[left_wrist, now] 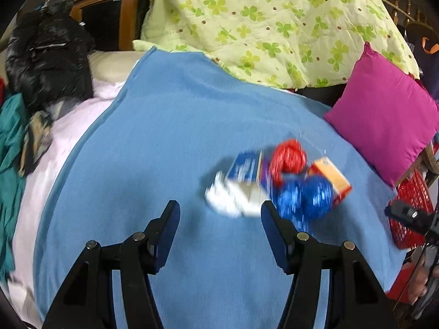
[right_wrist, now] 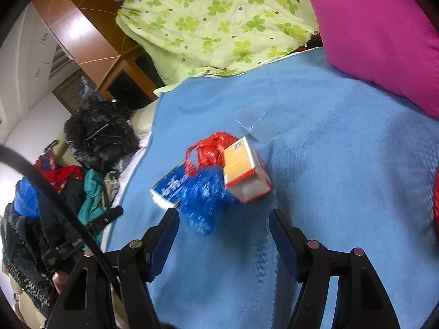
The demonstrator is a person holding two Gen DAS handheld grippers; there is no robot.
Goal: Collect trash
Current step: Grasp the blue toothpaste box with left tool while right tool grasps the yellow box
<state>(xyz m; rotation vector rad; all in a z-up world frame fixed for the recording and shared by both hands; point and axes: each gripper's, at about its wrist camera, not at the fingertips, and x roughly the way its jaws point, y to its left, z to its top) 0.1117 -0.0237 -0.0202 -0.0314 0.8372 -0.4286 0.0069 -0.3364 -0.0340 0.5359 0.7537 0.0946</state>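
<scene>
A small heap of trash lies on the blue blanket: a crumpled white tissue, a blue and white box, a red plastic bag, blue plastic bags and an orange box. My left gripper hovers open and empty just short of the tissue. In the right wrist view the blue bags, red bag, orange box and blue box lie just ahead of my right gripper, which is open with nothing between its fingers. A clear plastic wrapper lies beyond the heap.
A magenta pillow and a green clover-print quilt border the far side of the blanket. A red mesh basket stands at the right edge. A black bag and loose clothes are piled on the left.
</scene>
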